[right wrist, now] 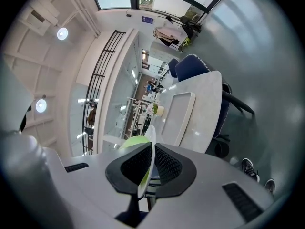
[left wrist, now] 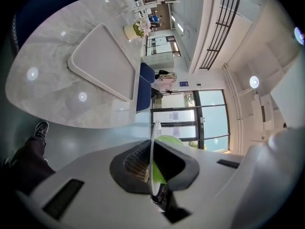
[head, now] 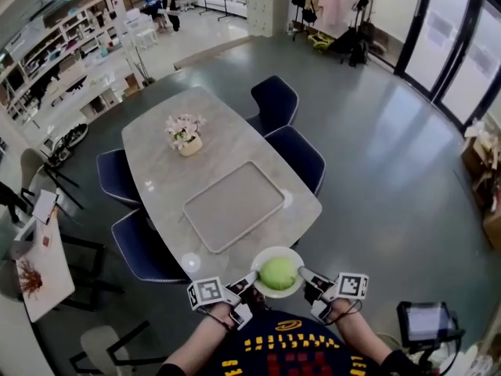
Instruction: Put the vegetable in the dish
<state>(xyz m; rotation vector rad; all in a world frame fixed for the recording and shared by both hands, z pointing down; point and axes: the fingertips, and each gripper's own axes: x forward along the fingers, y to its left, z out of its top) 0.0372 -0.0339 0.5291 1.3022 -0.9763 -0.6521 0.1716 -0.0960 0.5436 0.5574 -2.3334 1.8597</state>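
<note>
just off the near end of the surface (head: 154,153), the vegetable (head: 278,273) already sits in the dish (head: 266,254) — the main step looks done. the left claw (head: 249,282) and right claw (head: 307,276) each clench the dish's rim; setting it down seems all that's left.

Could not name the vegetable (head: 278,273): small in head view, mostly hidden behind jaws in both gripper views. Saw the dish (head: 276,251) only edge-on there. Lost the forearms (head: 197,345) past the bottom edge. Found the far people (head: 159,1) too small.
</note>
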